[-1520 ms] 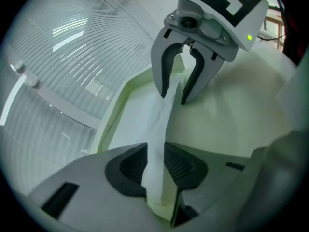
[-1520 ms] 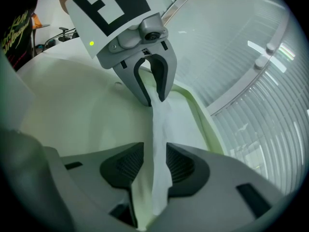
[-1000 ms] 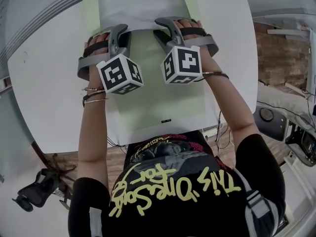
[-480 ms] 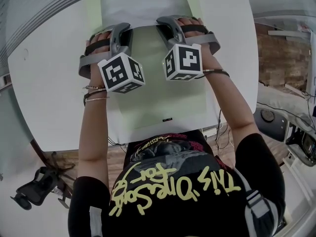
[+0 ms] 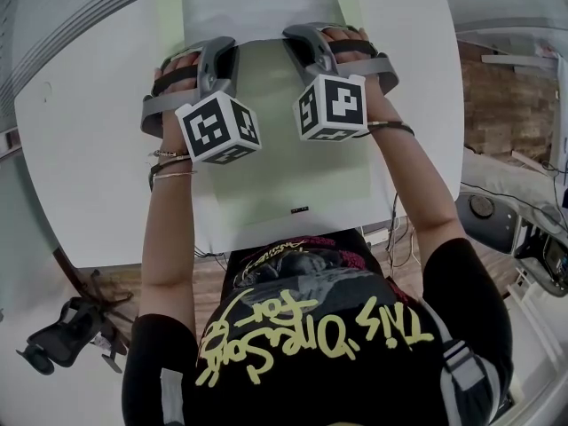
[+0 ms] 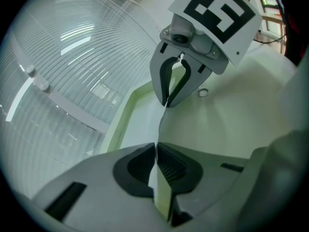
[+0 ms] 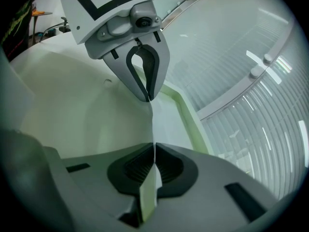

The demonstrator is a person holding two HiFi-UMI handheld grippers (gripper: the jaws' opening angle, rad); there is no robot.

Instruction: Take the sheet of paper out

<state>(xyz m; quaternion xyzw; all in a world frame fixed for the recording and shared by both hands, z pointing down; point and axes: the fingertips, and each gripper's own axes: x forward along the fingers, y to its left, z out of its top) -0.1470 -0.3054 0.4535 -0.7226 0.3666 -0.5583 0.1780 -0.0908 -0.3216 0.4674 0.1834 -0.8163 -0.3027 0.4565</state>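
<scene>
**Head view:** A white table (image 5: 84, 149) carries a pale green mat (image 5: 266, 158). The sheet of paper (image 5: 253, 11) lies on the far part of that mat. The left gripper (image 5: 220, 47) and the right gripper (image 5: 300, 35) stand side by side, a little apart. Both point away from the person, with their tips at the near edge of the sheet. Each carries its marker cube on the near side, the left cube (image 5: 217, 129) and the right cube (image 5: 330, 106). This view does not show how the jaws stand.

**Left gripper view:** The left gripper (image 6: 155, 146) has just been closing, and its jaws are now pressed together on the edge of the sheet of paper (image 6: 140, 120). The edge is raised into a thin ridge that runs straight to the right gripper (image 6: 166, 103), whose tips pinch the same edge farther along. The mat (image 6: 236, 115) spreads to the right, and slatted blinds (image 6: 63, 81) fill the left.

**Right gripper view:** The right gripper (image 7: 154, 146) has also just been closing. Its dark ribbed pads meet on the thin edge of the sheet of paper (image 7: 166, 120). The lifted edge leads up to the left gripper (image 7: 148, 98), which nips it with its tips together. The mat (image 7: 72, 110) lies to the left and the blinds (image 7: 246, 105) to the right.
</scene>
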